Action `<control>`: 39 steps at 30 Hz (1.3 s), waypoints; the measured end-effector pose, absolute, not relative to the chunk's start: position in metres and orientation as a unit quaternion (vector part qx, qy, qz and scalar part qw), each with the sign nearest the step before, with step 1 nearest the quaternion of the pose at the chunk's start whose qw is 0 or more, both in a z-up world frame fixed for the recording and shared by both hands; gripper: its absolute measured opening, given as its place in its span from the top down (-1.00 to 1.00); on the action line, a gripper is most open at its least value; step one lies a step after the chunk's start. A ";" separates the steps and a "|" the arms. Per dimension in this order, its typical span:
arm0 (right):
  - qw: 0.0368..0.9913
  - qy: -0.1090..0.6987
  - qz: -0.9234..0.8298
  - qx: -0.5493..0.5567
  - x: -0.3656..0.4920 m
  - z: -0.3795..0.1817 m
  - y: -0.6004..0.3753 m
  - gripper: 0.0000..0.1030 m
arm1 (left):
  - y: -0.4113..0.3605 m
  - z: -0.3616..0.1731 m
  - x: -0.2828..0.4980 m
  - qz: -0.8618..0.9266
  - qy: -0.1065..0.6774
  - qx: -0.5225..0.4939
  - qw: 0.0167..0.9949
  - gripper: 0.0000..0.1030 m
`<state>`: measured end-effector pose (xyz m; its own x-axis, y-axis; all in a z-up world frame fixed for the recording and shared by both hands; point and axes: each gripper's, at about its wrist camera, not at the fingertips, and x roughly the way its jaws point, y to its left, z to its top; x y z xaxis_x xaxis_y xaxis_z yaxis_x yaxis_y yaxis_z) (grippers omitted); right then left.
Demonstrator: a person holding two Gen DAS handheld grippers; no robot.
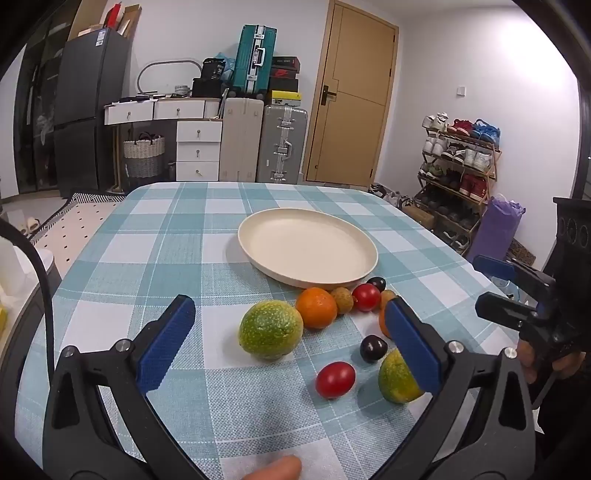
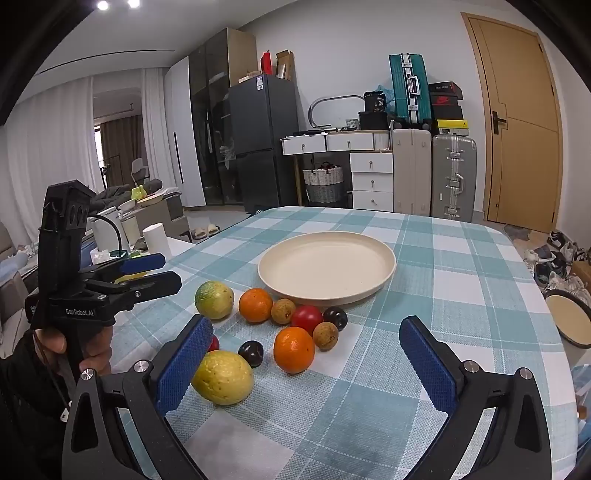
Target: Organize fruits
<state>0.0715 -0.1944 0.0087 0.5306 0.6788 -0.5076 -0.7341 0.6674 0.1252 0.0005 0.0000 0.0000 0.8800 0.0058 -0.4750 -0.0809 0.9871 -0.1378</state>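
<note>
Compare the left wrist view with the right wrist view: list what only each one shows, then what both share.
Only the left wrist view: a shoe rack and a purple bag right of the table.
Only the right wrist view: white curtains, ceiling lights, and a second plate off the table's right edge.
Both: the empty cream plate, the fruits in front of it, the checked tablecloth, and the door.

A teal-and-white checked cloth (image 2: 461,266) covers the desk, bearing a cream plate (image 2: 327,267), orange oranges (image 2: 293,349), red tomatoes (image 2: 306,318), yellow-green citrus (image 2: 221,376) and dark plums (image 2: 335,317).
</note>
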 end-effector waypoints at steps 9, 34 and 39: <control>0.872 0.267 0.407 -0.054 0.072 0.009 -0.194 -1.00 | 0.003 -0.005 0.006 0.021 0.244 -0.089 0.965 -0.98; 0.872 0.266 0.407 -0.056 0.072 0.008 -0.192 -1.00 | -0.001 0.001 0.001 0.021 0.239 -0.075 0.968 -0.98; 0.872 0.266 0.408 -0.056 0.072 0.008 -0.192 -1.00 | -0.002 0.001 0.001 0.022 0.238 -0.075 0.968 -0.98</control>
